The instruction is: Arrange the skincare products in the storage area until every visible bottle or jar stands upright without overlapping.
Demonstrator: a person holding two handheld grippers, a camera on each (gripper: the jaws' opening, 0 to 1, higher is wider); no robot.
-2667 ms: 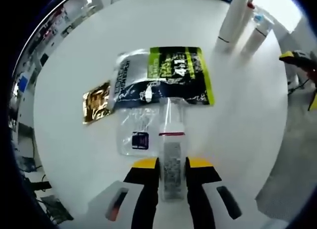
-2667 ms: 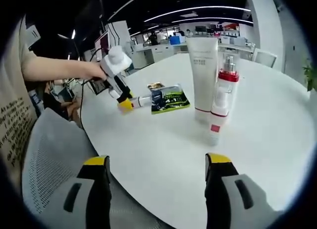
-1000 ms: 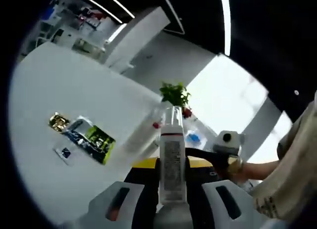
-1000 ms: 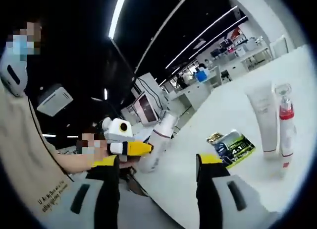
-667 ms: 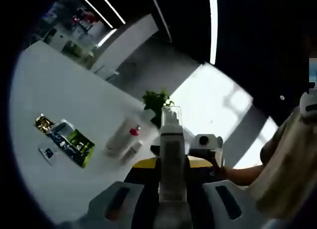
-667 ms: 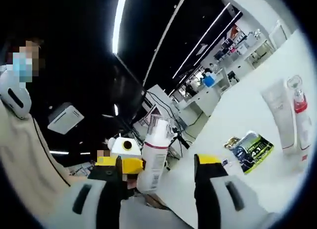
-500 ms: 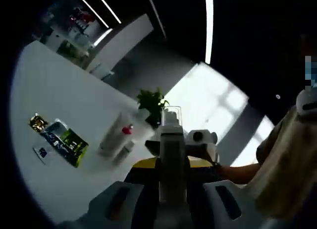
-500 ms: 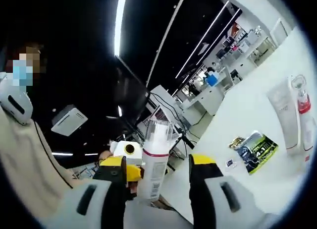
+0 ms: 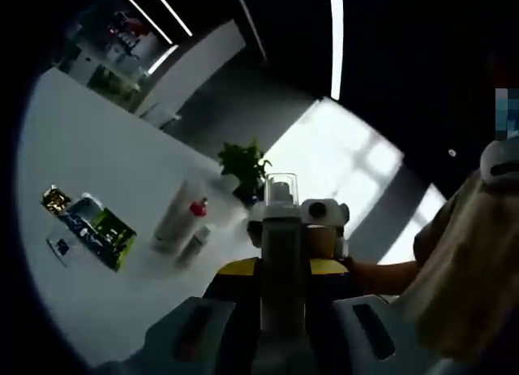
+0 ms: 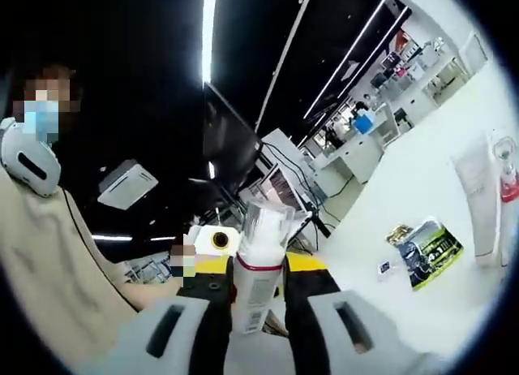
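Both claws, left claw [image 9: 283, 269] and right claw [image 10: 258, 287], clamp the same white bottle [image 10: 259, 269] in the air, above the white worktop [image 9: 73, 180] where a tube [image 9: 172, 217] stands.

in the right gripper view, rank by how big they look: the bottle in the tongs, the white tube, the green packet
1. bottle, though it is closest to the camera, so this is unsure
2. white tube
3. green packet, looking close in size to the tube
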